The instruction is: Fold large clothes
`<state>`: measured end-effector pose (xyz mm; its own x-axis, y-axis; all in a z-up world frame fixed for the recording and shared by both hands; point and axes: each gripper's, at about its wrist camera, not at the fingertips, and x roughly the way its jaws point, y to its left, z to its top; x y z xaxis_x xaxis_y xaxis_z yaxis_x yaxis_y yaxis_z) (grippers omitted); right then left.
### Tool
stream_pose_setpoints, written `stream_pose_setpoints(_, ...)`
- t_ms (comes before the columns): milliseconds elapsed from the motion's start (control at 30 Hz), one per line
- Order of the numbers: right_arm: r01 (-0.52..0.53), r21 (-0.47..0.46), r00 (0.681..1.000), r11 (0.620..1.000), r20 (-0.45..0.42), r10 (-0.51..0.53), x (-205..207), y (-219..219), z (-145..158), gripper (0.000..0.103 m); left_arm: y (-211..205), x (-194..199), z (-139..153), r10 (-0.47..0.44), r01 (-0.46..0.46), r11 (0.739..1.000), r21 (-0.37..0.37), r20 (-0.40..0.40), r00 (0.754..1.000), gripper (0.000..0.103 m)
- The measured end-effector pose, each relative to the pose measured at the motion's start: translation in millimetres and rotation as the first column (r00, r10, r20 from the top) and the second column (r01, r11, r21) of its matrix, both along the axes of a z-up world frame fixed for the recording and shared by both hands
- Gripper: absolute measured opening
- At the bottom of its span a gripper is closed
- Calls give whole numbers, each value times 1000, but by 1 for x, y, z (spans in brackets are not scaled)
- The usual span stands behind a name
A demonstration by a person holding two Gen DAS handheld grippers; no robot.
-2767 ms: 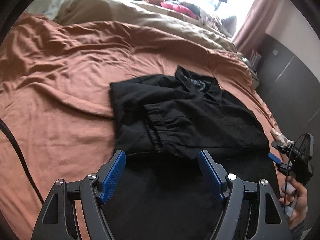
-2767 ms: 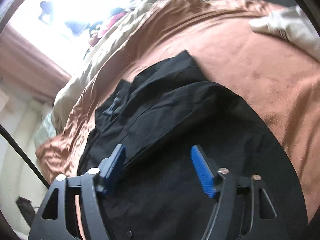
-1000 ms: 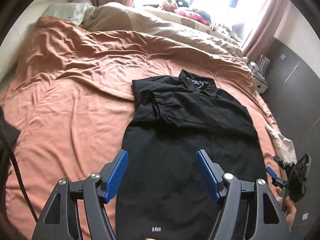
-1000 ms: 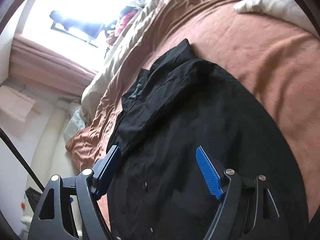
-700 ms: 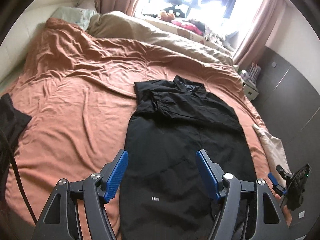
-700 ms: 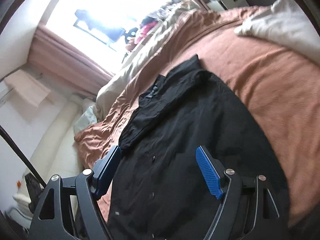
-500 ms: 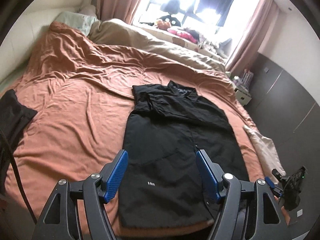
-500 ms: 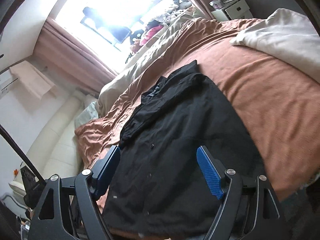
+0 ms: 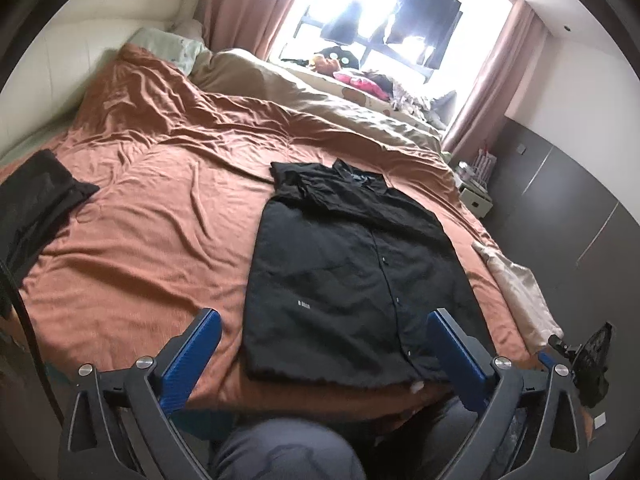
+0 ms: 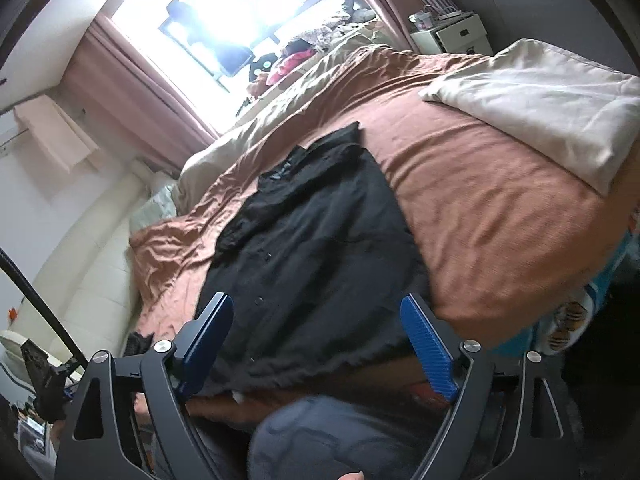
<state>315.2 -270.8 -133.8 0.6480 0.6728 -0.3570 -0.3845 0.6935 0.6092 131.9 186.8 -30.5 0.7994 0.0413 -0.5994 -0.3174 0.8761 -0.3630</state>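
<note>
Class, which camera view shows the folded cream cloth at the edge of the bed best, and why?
The right wrist view. There the cream cloth lies large and unobstructed on the orange bedspread, its folded edges clear. The left wrist view shows it only as a narrow, foreshortened strip at the bed's right edge, beyond the black shirt.

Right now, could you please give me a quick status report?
Left gripper and right gripper opening, nothing between them. Black shirt flat on bed, sleeves folded in. Nothing in the way.

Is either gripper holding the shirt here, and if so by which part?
Nothing is held. Both the left gripper and right gripper are opening, empty, short of the shirt.
</note>
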Motion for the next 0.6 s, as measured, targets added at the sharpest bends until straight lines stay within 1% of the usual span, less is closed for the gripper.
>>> stream_pose_setpoints(133, -12, 11, 999, 1000, -30, 12, -9, -18, -12, 85, -11, -14, -15, -8, 8, 1000, -6, -3, 1000, 103)
stream_pose_setpoints(333, -18, -11, 999, 1000, -29, 17, -28, -36, -26, 85, -12, -40, -46, 2, -1, 998, -64, 13, 1000, 102)
stream_pose_setpoints(467, -19, -24, 999, 1000, -48, 18, -28, -44, -37, 85, -7, -47, -69, 7, -8, 995, -101, -8, 1000, 102)
stream_pose_setpoints(533, -30, -16, 998, 999, -51, 29, -29, -46, -40, 85, -3, -49, -78, 12, -12, 991, -132, -3, 1000, 101)
stream_pose_setpoints(600, -39, -9, 998, 999, -57, 38, -27, -45, -43, 85, 1, -49, -85, 14, -13, 989, -147, 1, 1000, 99)
